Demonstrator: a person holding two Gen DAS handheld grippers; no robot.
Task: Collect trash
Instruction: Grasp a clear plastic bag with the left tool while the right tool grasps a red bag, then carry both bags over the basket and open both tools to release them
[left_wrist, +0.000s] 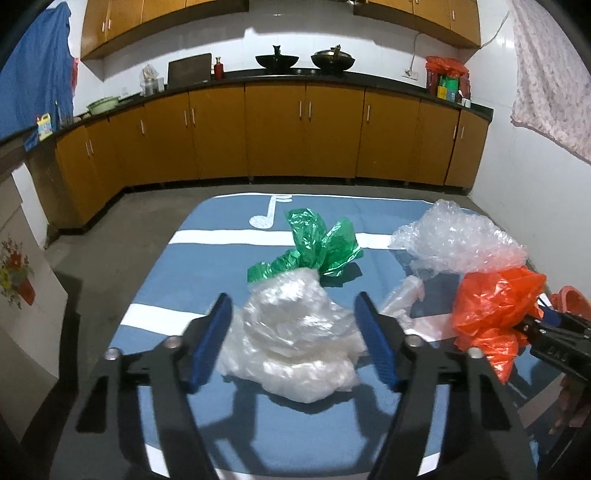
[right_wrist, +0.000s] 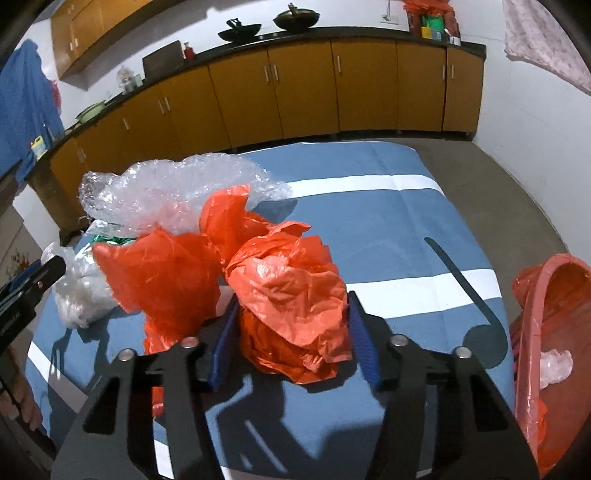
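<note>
Left wrist view: a crumpled white plastic bag (left_wrist: 295, 332) lay on a blue cloth with white stripes (left_wrist: 221, 218) spread over a table, in a kitchen lined with orange-brown cabinets (left_wrist: 273, 129). Green plastic (left_wrist: 317, 247) lay just behind it, touching its top. Bubble wrap (left_wrist: 458, 236) sat farther right, with a crumpled orange plastic bag (left_wrist: 495, 306) in front of it. The left gripper (left_wrist: 295, 332) pointed downward at the table, its blue-padded jaws standing on either side of the white bag; whether the pads pressed it could not be told. At the right edge, the right gripper (left_wrist: 535, 321) reached into the orange bag.

Right wrist view: the orange plastic bag (right_wrist: 291, 299) filled the centre, puffed and wrinkled, resting on the blue cloth (right_wrist: 369, 229). The right gripper (right_wrist: 291, 325) angled down, both blue pads against the bag's sides, gripping it. Bubble wrap (right_wrist: 166, 192) lay behind, the white bag (right_wrist: 81, 291) to the left beside the left gripper (right_wrist: 37, 277). A bin lined with orange plastic (right_wrist: 532, 314) stood off the table's right edge, with a scrap of clear plastic (right_wrist: 556, 363) inside.
</note>
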